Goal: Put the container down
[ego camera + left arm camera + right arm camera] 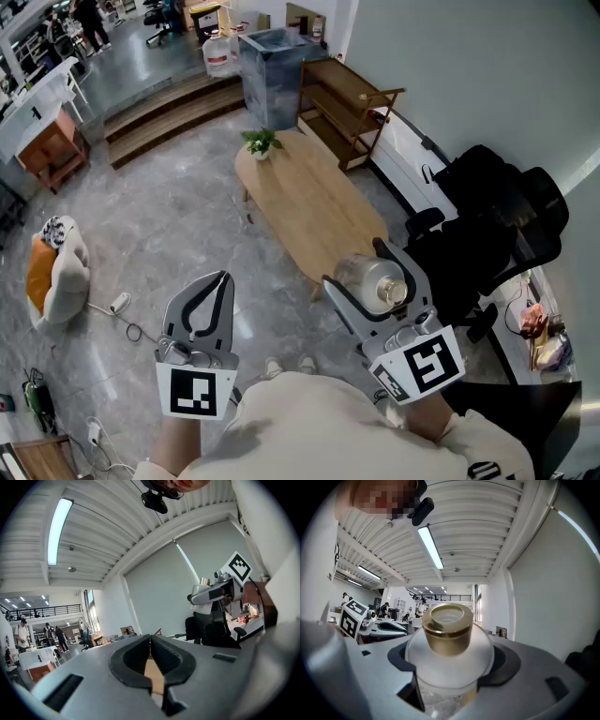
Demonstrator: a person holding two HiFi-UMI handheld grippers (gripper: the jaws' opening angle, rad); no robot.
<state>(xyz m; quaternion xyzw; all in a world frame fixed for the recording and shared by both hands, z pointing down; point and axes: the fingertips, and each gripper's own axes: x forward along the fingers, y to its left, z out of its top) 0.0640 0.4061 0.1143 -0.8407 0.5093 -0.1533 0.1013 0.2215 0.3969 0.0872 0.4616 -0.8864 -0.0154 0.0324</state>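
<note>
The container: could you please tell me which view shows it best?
The right gripper view: the container fills the centre, gold cap up close. The head view shows it small; the left gripper view hardly shows it.

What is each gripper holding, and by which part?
The right gripper clamps the frosted round container with gold cap by its wide body, below the cap. The left gripper, jaws together, holds nothing.

Right hand-held gripper [452, 663] clamps frosted container [449, 654]; jaws wide round body, gold cap [447, 629] on top.
</note>
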